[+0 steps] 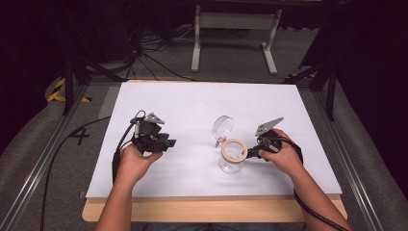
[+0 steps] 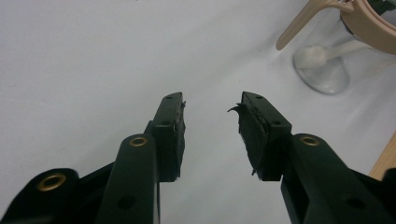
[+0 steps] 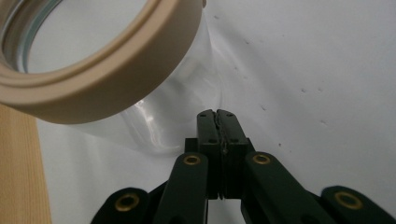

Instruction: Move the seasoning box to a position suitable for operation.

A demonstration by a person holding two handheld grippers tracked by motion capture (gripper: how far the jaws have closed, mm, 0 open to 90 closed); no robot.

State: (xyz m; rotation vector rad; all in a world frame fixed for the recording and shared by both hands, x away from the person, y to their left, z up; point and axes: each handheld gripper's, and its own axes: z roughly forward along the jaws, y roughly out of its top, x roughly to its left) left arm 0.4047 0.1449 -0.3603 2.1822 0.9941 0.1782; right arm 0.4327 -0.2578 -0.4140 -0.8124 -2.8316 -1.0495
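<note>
Fingers (image 3: 219,122) of the right gripper (image 1: 253,150) are pressed together on nothing, beside the clear jar (image 1: 233,157); the left gripper (image 1: 166,143) is spread, well apart. Mid-bench (image 1: 192,103), the jar looks rigid, slick, breakable; its tan collar (image 1: 234,149) seems the safer hold.

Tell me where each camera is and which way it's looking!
High view: sits above the person's side of the white table, looking forward and down; both forearms and each hand-held gripper show, left, right.
Left gripper view: rides the left hand-held gripper, looking along its open jaws across the table toward the clear jar.
Right gripper view: rides the right hand-held gripper, jaws shut, beside the jar's tan rim.
All three views share the jar and the table.
</note>
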